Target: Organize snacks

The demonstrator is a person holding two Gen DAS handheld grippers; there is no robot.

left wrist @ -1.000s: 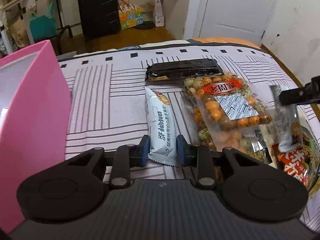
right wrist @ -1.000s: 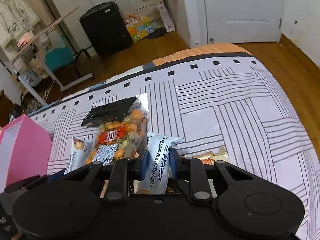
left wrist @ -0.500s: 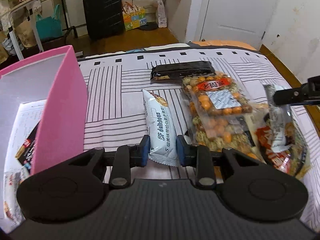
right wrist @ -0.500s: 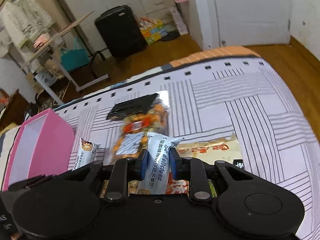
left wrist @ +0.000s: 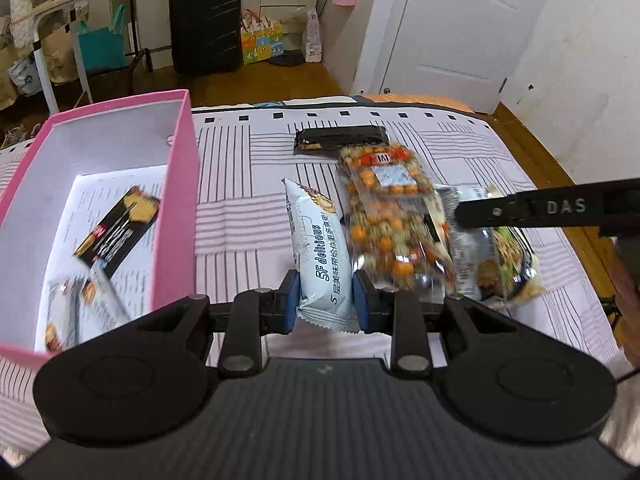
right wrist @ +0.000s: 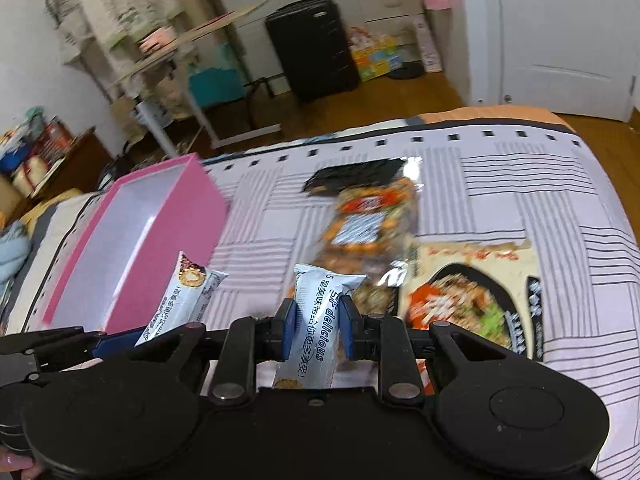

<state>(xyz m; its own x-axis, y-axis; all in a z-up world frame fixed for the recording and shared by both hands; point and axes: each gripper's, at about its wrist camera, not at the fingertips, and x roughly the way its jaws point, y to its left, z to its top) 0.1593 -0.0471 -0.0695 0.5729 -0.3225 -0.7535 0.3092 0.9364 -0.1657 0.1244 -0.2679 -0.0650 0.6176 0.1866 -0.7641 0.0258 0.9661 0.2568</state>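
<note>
Bedroom, wood floor, white door, black suitcase by the drawers. Work surface is a bed with a striped white-and-lilac sheet.

Left gripper pinches a pale blue snack bar at its near end, blue pads pressed on both sides; the bar sticks forward over the sheet, just right of the pink box. From the right wrist view the same bar shows lower left, beside the box's near corner, with the left gripper's black body under it.

Right gripper pinches a second pale blue bar, pads tight on the wrapper, bar upright between them. In the left view the right gripper's finger reaches in from the right edge, marked DAS, over the snack pile.

Pink box is open, white inside, paper on its floor. In it: a black packet lying tilted, and more wrapped snacks at the near end, blurred.

On the sheet right of the box: a clear bag of mixed nuts with a red label, its far end overlapping a black flat pack. Right of the nuts, a large bag printed with a bowl of food, partly under the nuts' near end. All blurred in the right view.

A person's fingertip shows bottom left in the right view.
</note>
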